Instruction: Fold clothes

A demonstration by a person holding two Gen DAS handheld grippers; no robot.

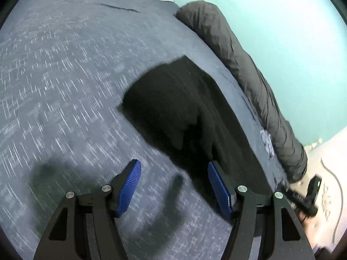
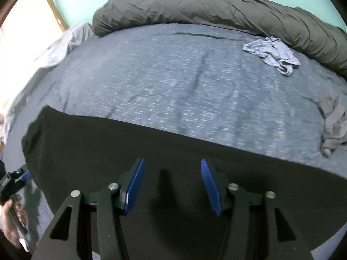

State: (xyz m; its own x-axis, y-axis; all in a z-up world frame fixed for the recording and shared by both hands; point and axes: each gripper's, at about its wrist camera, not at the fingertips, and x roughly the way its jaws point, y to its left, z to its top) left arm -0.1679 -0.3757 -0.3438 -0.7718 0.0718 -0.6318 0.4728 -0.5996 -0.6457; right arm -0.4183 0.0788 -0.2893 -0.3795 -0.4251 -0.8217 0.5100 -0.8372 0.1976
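- Left wrist: our left claw (image 1: 174, 186) hangs spread and empty above the bed (image 1: 65, 75), just short of the black garment (image 1: 173, 108); soft, limp cloth, best pinched at a corner.
- Right wrist: our right claw (image 2: 171, 184) gapes empty over the same black garment (image 2: 151, 151), lying flat on the bed's near side; light, we judge.

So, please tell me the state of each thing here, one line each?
Left tool: open, empty, above the sheet.
Right tool: open, empty, above the black garment.
Black garment: lying flat on the bed.
Blue garment: crumpled, unfolded.
Duvet: rolled along the far edge.
Grey garment: bunched.
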